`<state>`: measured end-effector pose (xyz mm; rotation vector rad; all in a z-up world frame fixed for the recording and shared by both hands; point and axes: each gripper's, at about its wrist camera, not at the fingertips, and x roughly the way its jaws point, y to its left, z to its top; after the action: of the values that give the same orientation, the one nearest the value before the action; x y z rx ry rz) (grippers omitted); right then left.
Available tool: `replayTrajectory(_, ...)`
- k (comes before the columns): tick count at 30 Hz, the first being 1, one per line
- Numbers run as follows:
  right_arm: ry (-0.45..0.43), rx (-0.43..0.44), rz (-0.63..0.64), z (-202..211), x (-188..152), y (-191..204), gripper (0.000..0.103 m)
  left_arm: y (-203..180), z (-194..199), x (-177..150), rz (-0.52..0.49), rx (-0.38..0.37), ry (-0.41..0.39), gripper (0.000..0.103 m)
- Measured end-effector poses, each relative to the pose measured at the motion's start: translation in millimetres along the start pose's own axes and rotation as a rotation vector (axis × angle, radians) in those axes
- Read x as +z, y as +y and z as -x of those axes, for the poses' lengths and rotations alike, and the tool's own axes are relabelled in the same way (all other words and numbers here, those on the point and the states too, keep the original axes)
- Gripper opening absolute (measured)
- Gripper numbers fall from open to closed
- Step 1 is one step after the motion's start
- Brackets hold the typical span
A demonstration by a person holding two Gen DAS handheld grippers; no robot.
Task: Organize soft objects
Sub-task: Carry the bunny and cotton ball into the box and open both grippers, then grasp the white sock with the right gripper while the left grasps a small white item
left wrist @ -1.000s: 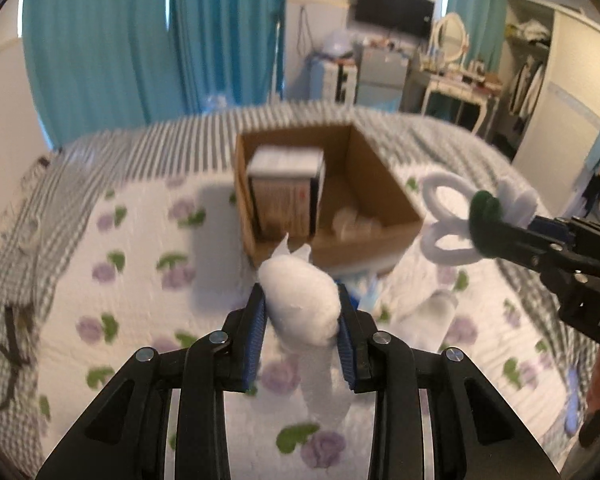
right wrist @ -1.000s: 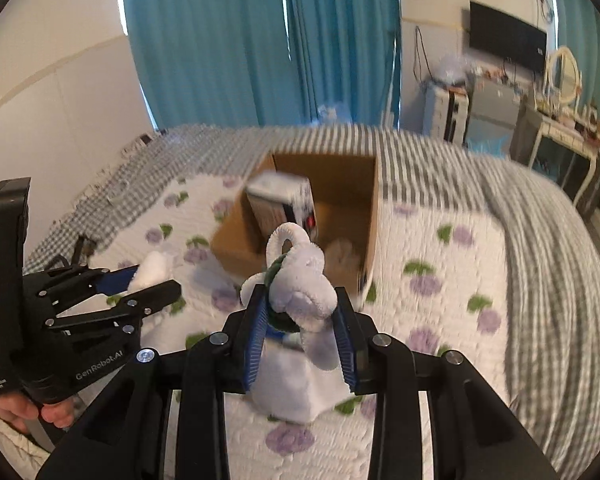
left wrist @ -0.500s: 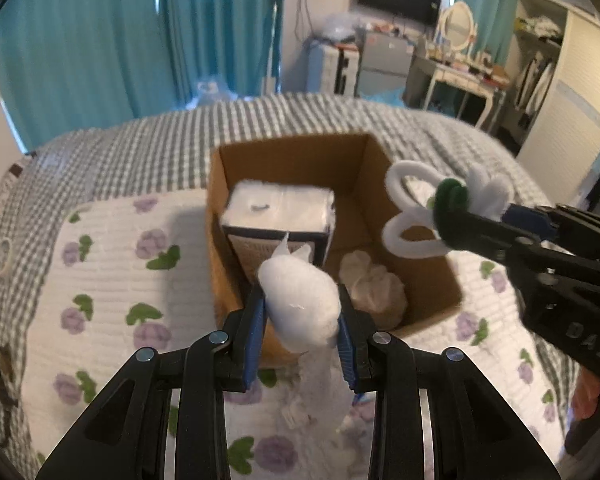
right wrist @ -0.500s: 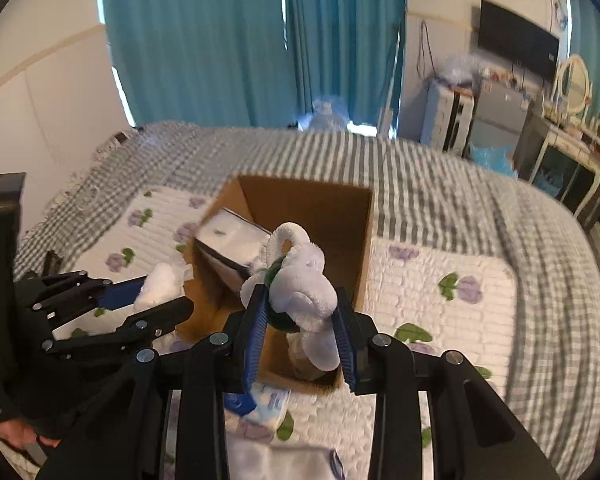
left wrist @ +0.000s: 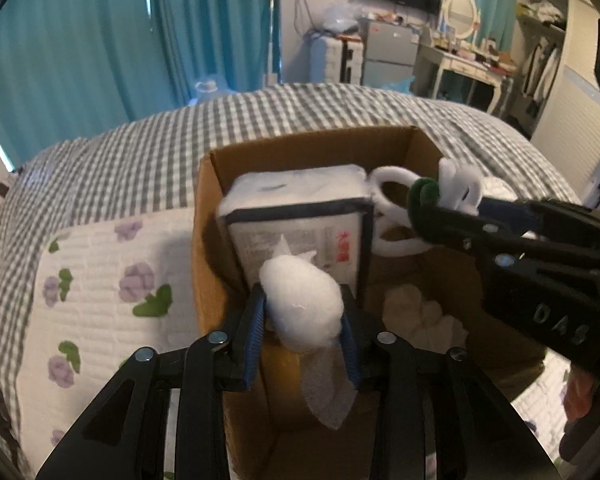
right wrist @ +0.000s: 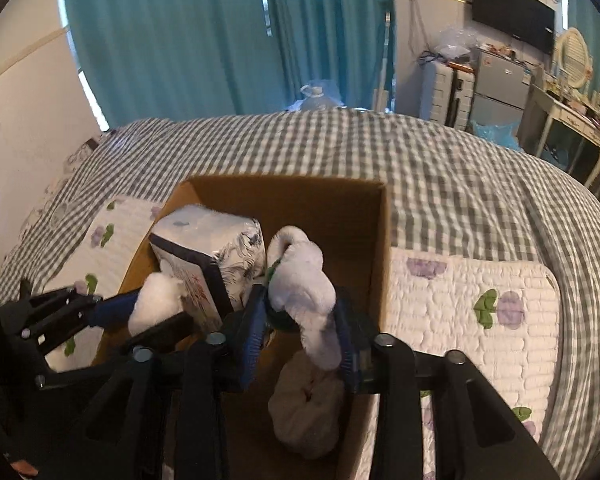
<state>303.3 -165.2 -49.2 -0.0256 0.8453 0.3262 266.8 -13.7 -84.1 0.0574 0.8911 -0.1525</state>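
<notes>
- Two black hand-held grippers with blue pads are hanging over one open brown cardboard box (left wrist: 308, 148) sitting on a bed.
- The left gripper (left wrist: 302, 330) has just been opening its jaws; one white cotton-like puff (left wrist: 300, 308) is sitting between the pads, touching both, with a thin white tail drooping below them. Its long axis is running forward and slightly left, away from the camera.
- Just ahead of that gripper, one wrapped white tissue pack with dark edging and red print (left wrist: 300, 216) is standing upright in the box's left part, blocking the way forward.
- One cream crumpled soft item (right wrist: 306, 412) is lying on the box floor, below the right gripper.
- The right gripper (right wrist: 300, 334) has also just been widening its jaws; one white fuzzy looped toy with a dark green middle (right wrist: 304, 284) is lying between the pads, its loop pointing up and forward, its long axis running along the fingers.
- Around the box, a grey checked bedspread (right wrist: 440, 168) and a white quilt with purple flowers (right wrist: 480, 308) are covering the bed; teal curtains (right wrist: 180, 36) are hanging beyond.
</notes>
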Motion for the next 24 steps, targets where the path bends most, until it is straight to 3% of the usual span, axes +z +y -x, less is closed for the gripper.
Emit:
replayTrajectory(1,-0.012,-0.006,-0.013,3.8,2.3,-1.8,0.055,1.1,2.2,-0.2,0.004,-0.002,-0.007,0.070)
replayTrajectory(3,-0.033,-0.004,-0.024,12.6,5.7,-3.8,0.058,1.3,11.6,-0.4,0.009,-0.009,-0.045,0.078)
replayTrajectory(9,-0.095,-0.032,-0.027,66.4,9.7,-3.8,0.066,1.2,58.4,0.1,0.015,0.020,-0.102,0.078)
replayTrajectory(15,-0.182,-0.041,-0.013,162.5,5.3,5.9,0.070,-0.2,142.3,-1.8,0.002,0.066,-0.229,0.078)
replayTrajectory(20,-0.239,-0.068,0.007,232.7,-8.3,22.5,0.086,-7.1,210.7,-12.6,-0.006,0.078,-0.324,0.079)
replayTrajectory(22,-0.244,-0.070,0.018,251.1,-18.4,28.3,0.090,-8.0,227.1,-21.4,0.009,0.104,-0.323,0.092)
replayTrajectory(24,-0.235,-0.070,0.035,263.6,-32.3,33.9,0.095,-8.2,240.2,-34.7,0.019,0.131,-0.336,0.094)
